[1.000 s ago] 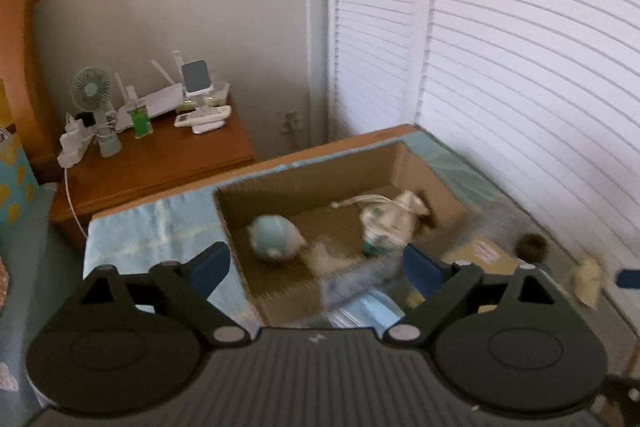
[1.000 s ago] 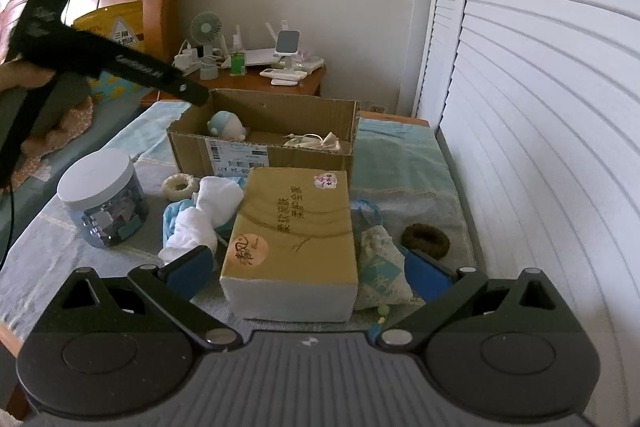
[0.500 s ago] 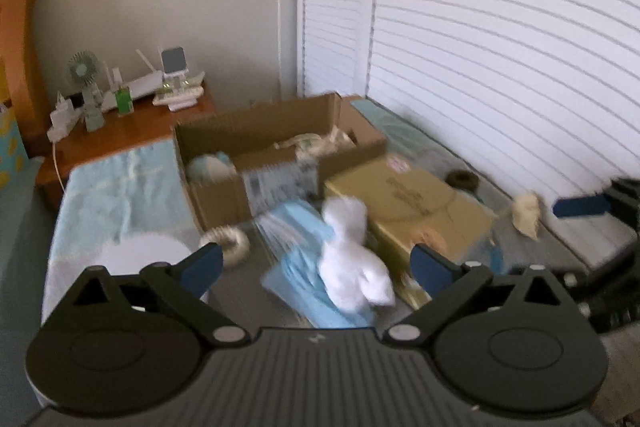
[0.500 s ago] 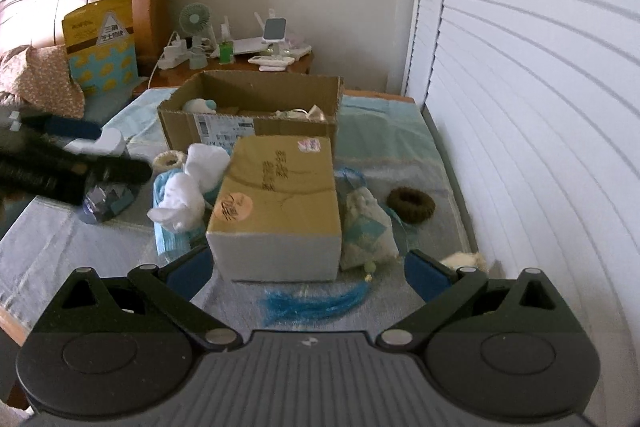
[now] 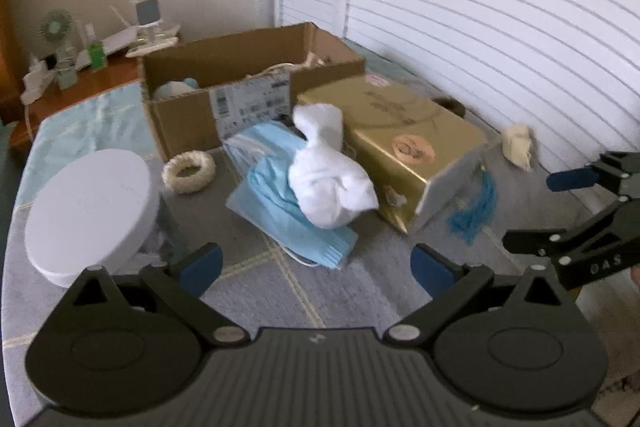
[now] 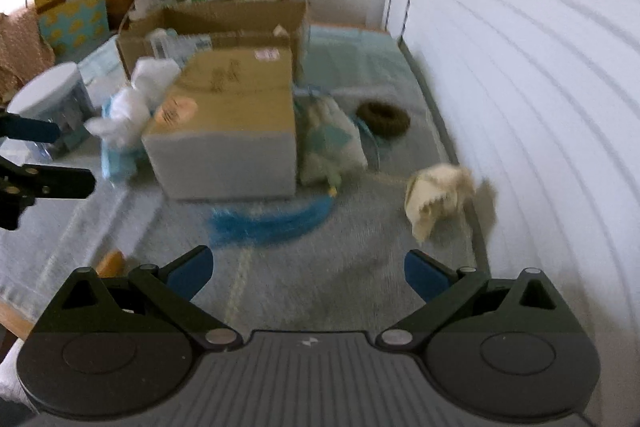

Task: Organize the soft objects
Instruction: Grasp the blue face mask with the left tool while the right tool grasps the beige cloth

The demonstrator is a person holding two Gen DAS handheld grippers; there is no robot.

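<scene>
Lying ahead of left claw (image 5: 316, 269): white cloth (image 5: 328, 175).

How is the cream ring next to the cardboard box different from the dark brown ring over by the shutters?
The cream fuzzy ring is pale; the dark brown fuzzy ring is nearly black-brown. The cream ring lies in front of the open cardboard box, near the white round lid; the brown ring lies on the other side of the gold rectangular box, beside a pale pouch. Both lie flat on the grey cloth, untouched.
</scene>
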